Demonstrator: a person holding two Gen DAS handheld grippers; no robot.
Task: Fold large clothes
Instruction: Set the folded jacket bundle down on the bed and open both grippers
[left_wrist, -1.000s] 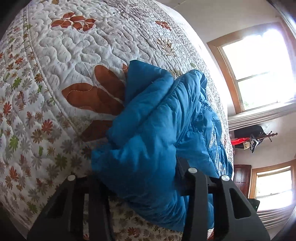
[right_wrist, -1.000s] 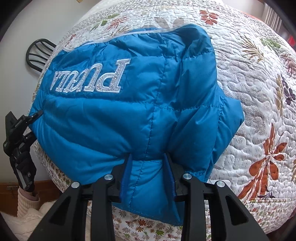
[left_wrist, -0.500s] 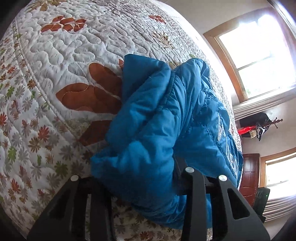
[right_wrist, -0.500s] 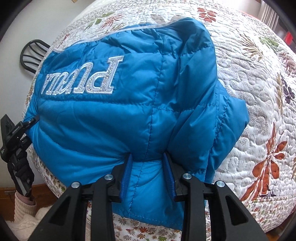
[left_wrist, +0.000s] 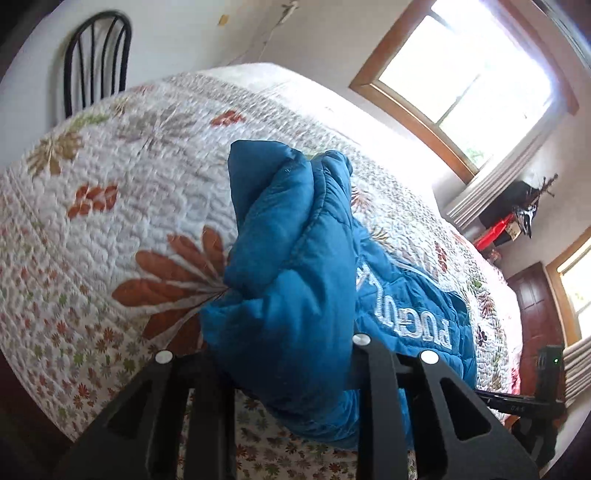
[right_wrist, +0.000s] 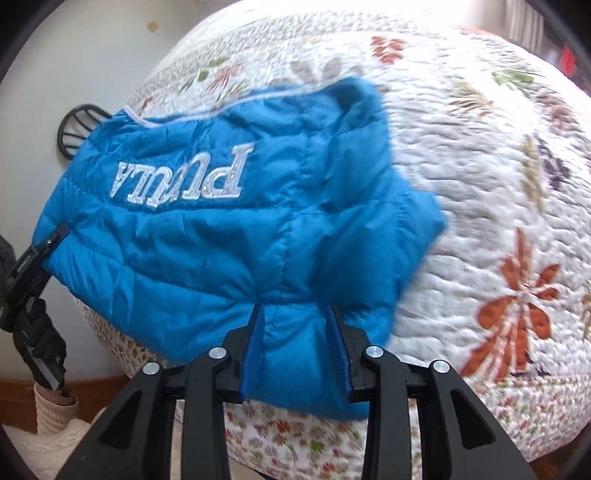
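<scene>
A blue puffer jacket (right_wrist: 229, 236) lies across the floral quilt (right_wrist: 498, 177) of a bed, filling the left and centre of the right wrist view. White stitched lettering (right_wrist: 181, 177) sits on it upside down in the upper left part of the frame; it reads roughly "PUULA", though the middle letters are hard to make out. In the left wrist view the same lettering (left_wrist: 410, 317) shows at the right centre, partly hidden by a bunched fold, with only "PUCU" or similar legible.

The right gripper (right_wrist: 295, 350), at the bottom centre of its frame, has its blue-padded fingers (right_wrist: 253, 350) closed narrowly on a hem fold of the jacket. The left gripper (left_wrist: 288, 369) sits at the bottom of its own frame, fingers clamped on a thick bunched wad of the jacket (left_wrist: 291, 288) that rises up through the centre.

A black chair back (left_wrist: 96, 55) stands in the upper left of the left wrist view, a bright window (left_wrist: 476, 70) in the upper right.
</scene>
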